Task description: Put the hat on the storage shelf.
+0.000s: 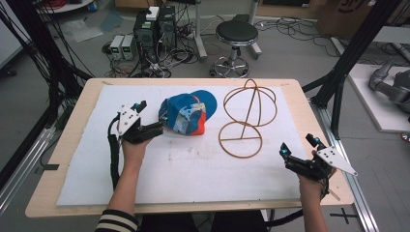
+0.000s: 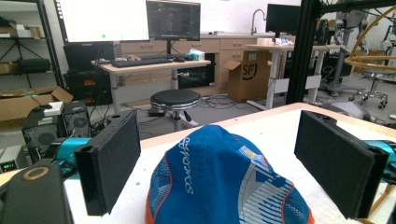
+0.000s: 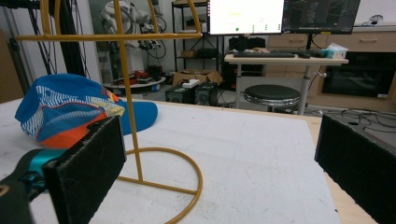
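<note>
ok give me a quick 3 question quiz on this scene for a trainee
1. True or false: the left tool is shut on the cap.
2. Multiple choice: what stands to the right of the cap in the high view? A) a glass bowl B) a wire hat stand C) a stack of books
3. Fill in: the right tool is ____ (open or shut).

Key
1. False. In the left gripper view its jaws stand wide apart, either side of the cap.
2. B
3. open, holding nothing, near the table's right edge.
</note>
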`<action>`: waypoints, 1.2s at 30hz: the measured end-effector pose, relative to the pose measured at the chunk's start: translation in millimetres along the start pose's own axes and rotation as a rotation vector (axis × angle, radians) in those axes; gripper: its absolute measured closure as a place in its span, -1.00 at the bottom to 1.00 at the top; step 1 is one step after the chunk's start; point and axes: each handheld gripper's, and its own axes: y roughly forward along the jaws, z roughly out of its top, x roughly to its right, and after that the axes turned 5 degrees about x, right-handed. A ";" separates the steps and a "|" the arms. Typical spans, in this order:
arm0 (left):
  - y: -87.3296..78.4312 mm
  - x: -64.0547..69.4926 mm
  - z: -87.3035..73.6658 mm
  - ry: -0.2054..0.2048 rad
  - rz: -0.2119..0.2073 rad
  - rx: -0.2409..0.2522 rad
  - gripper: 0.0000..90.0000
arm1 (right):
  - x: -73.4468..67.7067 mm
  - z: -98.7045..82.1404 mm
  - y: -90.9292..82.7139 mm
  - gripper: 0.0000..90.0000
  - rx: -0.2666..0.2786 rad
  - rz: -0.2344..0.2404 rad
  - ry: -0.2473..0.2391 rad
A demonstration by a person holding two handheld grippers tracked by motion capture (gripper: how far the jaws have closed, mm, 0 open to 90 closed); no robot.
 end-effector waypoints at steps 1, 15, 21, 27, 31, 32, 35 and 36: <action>2.5 0.4 -1.8 -0.002 0.000 -0.003 -0.67 | 0.0 0.0 0.1 -0.96 0.000 0.000 -0.001; 31.4 3.0 -24.8 0.023 0.005 -0.064 -0.60 | -0.5 -1.8 1.4 -0.96 -0.010 0.003 -0.001; 38.0 2.3 -32.7 0.043 0.008 -0.105 -0.56 | -0.6 -1.6 1.1 -0.96 -0.007 0.004 -0.003; 45.3 3.3 -42.1 0.053 0.005 -0.154 -0.52 | -0.3 -2.4 0.0 -0.96 -0.012 -0.001 -0.001; 52.8 4.6 -42.6 0.035 -0.003 -0.169 -0.49 | -0.1 -2.4 -1.3 -0.96 -0.014 0.000 -0.002; 54.4 5.3 -42.3 0.035 -0.007 -0.175 -0.45 | -0.2 -2.4 -1.9 -0.96 -0.017 -0.001 -0.003; 57.6 7.0 -43.2 0.047 -0.012 -0.184 -0.44 | 0.0 -2.1 -2.6 -0.96 -0.013 0.000 -0.008; 58.6 6.7 -45.0 0.044 -0.015 -0.191 -0.28 | 0.3 -1.6 -3.9 -0.96 -0.015 -0.003 -0.007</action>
